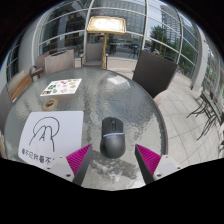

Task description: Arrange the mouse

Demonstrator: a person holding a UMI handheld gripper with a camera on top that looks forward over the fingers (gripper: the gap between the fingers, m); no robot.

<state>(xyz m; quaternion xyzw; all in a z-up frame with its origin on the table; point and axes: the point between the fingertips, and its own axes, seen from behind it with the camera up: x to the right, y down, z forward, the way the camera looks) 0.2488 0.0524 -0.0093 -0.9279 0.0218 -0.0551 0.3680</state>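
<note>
One dark grey mouse [113, 137] on glass table [150, 110], between fingers [83, 157] spread open, gripping nothing, white paper [50, 135] beside.

White sign sheet [50, 133] on round table [150, 115]; colourful leaflet [61, 87] beyond, print illegible.

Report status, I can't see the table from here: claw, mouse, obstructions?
Claw open, empty. Mouse on round table, just ahead between the fingers, untouched. White sheet lies beside it, not blocking.
</note>
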